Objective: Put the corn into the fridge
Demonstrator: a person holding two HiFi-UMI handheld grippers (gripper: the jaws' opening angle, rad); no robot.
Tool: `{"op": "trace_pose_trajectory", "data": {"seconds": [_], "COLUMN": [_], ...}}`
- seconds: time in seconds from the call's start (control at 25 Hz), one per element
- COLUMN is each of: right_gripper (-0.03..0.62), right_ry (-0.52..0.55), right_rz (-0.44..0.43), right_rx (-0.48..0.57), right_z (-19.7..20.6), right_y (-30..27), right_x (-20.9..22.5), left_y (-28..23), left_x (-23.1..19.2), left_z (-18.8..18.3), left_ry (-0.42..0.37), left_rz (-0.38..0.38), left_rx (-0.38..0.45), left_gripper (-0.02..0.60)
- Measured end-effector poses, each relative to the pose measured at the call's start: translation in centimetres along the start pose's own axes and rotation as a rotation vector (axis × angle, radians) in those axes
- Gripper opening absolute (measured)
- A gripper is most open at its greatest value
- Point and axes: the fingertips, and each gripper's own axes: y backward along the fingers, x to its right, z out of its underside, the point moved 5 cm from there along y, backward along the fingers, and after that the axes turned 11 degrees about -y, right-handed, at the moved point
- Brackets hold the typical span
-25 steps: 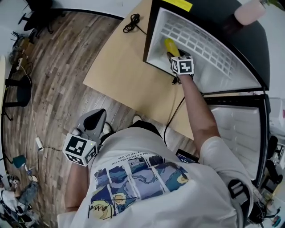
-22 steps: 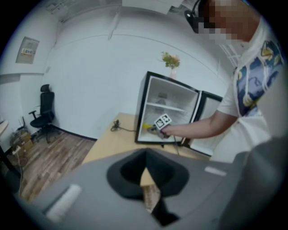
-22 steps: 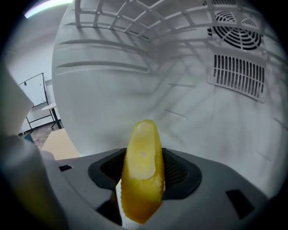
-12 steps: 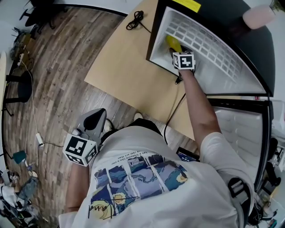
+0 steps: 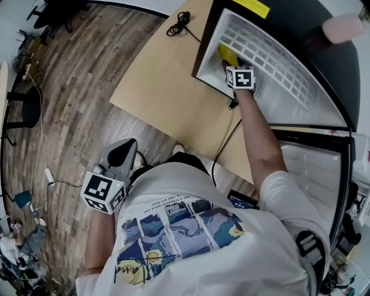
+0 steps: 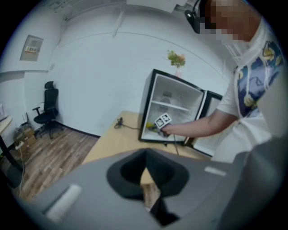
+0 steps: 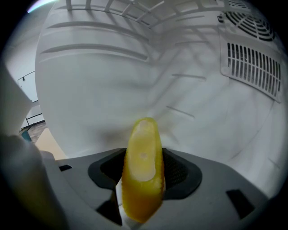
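Observation:
A yellow corn cob (image 7: pixel 143 152) stands upright between my right gripper's jaws, and the right gripper (image 7: pixel 142 179) is shut on it. In the head view the right gripper (image 5: pixel 232 63) and the corn (image 5: pixel 226 54) reach into the lower left compartment of the open white fridge (image 5: pixel 277 81), under a wire shelf (image 7: pixel 135 13). Whether the corn touches the fridge floor is hidden. My left gripper (image 5: pixel 123 151) hangs low at the person's left side over the wooden floor, shut with nothing in it. The left gripper view shows those jaws (image 6: pixel 146 179) closed, with the fridge (image 6: pixel 173 108) far off.
The fridge stands on a light wooden table (image 5: pixel 167 98) with a black cable (image 5: pixel 180 23) coiled at its far edge. The fridge door (image 5: pixel 312 173) hangs open to the right. A vent grille (image 7: pixel 252 67) sits on the fridge's inner wall. A black office chair (image 6: pixel 45 105) stands far left.
The right gripper has carried the corn a little deeper into the fridge compartment. The left gripper has stayed where it was.

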Motion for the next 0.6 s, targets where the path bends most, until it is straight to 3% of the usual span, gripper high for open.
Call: {"op": "trace_pose_trajectory", "data": {"seconds": [0.6], "right_gripper": [0.245], "right_ry": [-0.003], "right_rz": [-0.002], "right_rx": [0.021], "right_z": [0.55], "right_y": [0.71], "right_x": [-0.08], "left_y": [-0.59], "left_x": [0.26], "left_z": [-0.18], "left_ry": [0.003], "left_rz": [0.032], "left_rx": [0.008], "left_gripper": [0.009]}}
